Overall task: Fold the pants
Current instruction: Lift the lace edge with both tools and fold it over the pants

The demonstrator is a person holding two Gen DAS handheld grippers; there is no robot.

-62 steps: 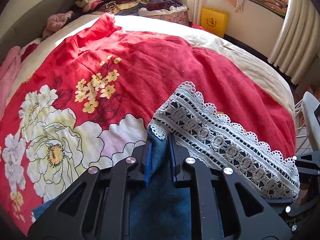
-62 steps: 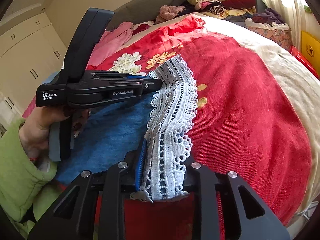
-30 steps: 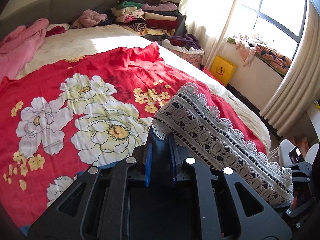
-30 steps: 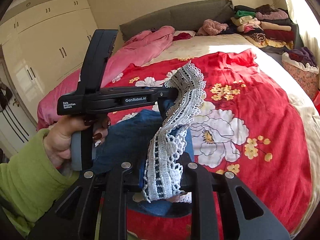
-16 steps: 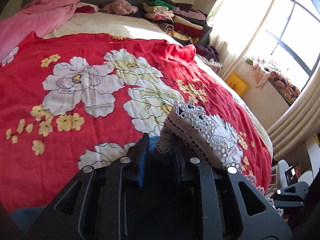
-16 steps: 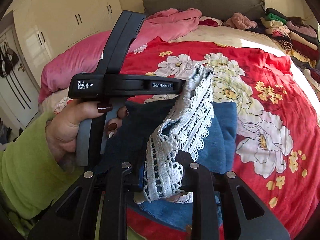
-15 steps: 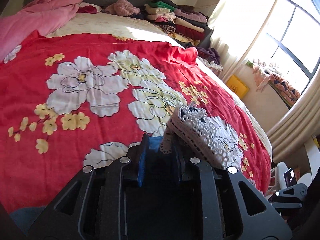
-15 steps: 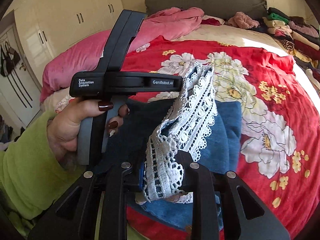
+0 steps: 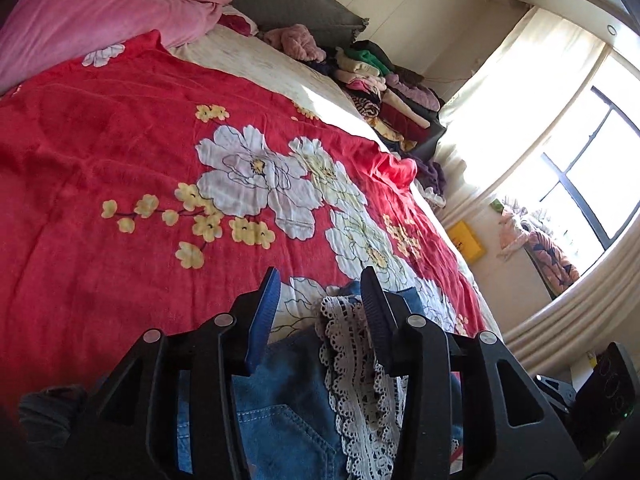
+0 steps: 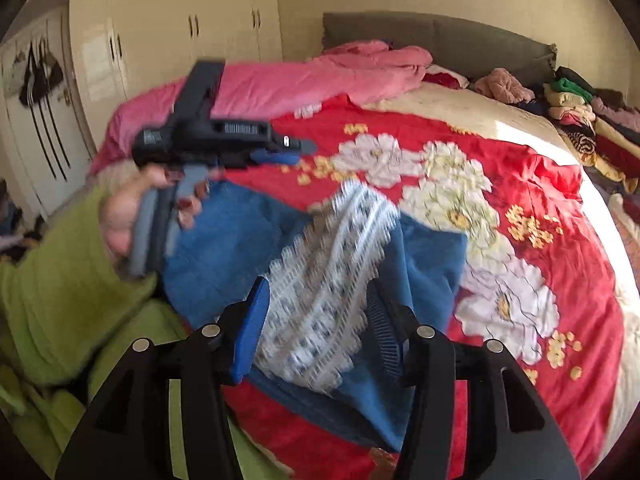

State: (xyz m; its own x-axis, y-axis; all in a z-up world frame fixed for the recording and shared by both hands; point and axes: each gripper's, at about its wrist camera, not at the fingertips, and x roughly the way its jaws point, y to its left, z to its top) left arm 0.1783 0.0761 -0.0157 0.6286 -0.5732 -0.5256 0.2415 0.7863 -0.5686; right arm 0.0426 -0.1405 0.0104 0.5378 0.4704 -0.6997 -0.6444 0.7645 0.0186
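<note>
The blue denim pants (image 10: 236, 240) with a white lace hem (image 10: 332, 256) lie folded over on the red flowered bedspread (image 10: 560, 208). My right gripper (image 10: 316, 296) is open, its jaws wide apart on either side of the lace, just above it. My left gripper (image 9: 320, 284) is open too, above the denim (image 9: 280, 400) and the lace hem (image 9: 352, 360). It also shows in the right wrist view (image 10: 292, 152), held up above the far side of the pants. That view is motion-blurred.
A pink quilt (image 9: 100, 12) lies at the head of the bed by the grey headboard (image 10: 440, 40). Stacks of folded clothes (image 9: 380, 92) fill the far corner. A window with curtains (image 9: 560, 168) is to the right. White wardrobes (image 10: 168, 40) stand to the left.
Both grippers have opened and let go of the lace hem. The pants have dropped onto the bedspread. Both grippers have lifted slightly away.
</note>
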